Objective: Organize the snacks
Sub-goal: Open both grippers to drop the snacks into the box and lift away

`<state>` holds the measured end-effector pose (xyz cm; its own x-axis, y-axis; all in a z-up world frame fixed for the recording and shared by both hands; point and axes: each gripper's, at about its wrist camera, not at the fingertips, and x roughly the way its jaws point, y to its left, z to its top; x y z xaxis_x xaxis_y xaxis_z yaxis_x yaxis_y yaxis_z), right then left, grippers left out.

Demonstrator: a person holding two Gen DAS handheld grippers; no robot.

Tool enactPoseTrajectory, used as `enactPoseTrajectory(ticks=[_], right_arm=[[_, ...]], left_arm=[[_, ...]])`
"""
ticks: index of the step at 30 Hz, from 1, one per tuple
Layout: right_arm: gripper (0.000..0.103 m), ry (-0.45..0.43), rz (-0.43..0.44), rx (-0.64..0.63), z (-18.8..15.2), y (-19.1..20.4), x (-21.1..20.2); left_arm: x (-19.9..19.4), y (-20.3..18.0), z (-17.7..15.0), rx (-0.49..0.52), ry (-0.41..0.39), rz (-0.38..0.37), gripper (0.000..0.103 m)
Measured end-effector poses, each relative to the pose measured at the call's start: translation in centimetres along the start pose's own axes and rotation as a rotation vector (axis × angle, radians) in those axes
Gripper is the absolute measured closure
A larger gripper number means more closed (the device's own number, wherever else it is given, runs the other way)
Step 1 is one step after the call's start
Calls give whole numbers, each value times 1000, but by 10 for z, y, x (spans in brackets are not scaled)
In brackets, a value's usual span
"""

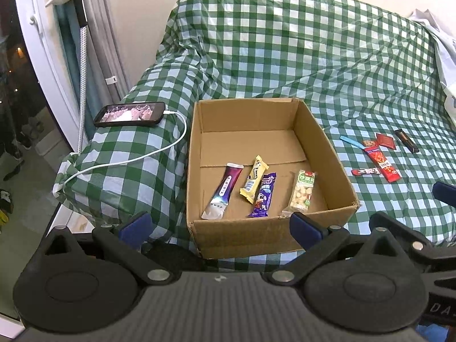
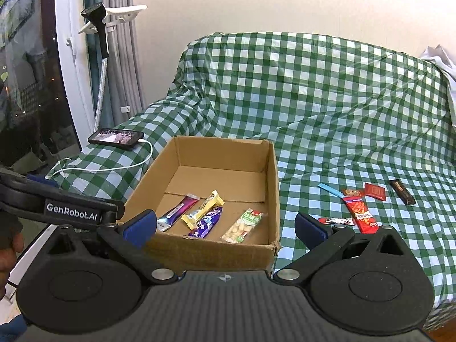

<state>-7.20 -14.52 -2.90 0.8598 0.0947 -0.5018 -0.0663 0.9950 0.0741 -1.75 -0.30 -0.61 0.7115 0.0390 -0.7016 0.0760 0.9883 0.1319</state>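
An open cardboard box (image 1: 327, 154) (image 2: 272, 176) sits on the green checked cloth. Inside lie a purple-white pouch (image 1: 223, 189) (image 2: 178, 212), a yellow bar (image 1: 253, 178) (image 2: 203, 209), a purple bar (image 1: 263, 195) (image 2: 206, 222) and a clear pack of puffed snacks (image 1: 302, 192) (image 2: 245, 225). To the right of the box, on the cloth, are a long red packet (image 1: 383, 164) (image 2: 360, 213), a small red-white bar (image 1: 366, 171) (image 2: 336, 221), a blue stick (image 1: 351, 141) (image 2: 330, 190), a red square packet (image 1: 385, 140) (image 2: 374, 191) and a dark bar (image 1: 407, 141) (image 2: 402, 195). My left gripper (image 1: 221, 223) and right gripper (image 2: 225, 225) both hover open and empty before the box's near wall.
A phone (image 1: 131, 114) (image 2: 116, 138) with a lit screen lies on the covered armrest to the left, its white cable (image 1: 148, 156) (image 2: 114, 168) trailing down. A garment steamer (image 2: 98, 25) stands by the window. White fabric (image 2: 439, 57) lies at the far right.
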Motion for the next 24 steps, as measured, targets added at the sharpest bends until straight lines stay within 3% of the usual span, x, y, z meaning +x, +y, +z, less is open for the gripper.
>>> enactPoseTrajectory(ticks=[24], right_arm=[[1, 11, 3, 6, -4, -4, -1]], left_arm=[[4, 2, -2, 26, 15, -3, 0]])
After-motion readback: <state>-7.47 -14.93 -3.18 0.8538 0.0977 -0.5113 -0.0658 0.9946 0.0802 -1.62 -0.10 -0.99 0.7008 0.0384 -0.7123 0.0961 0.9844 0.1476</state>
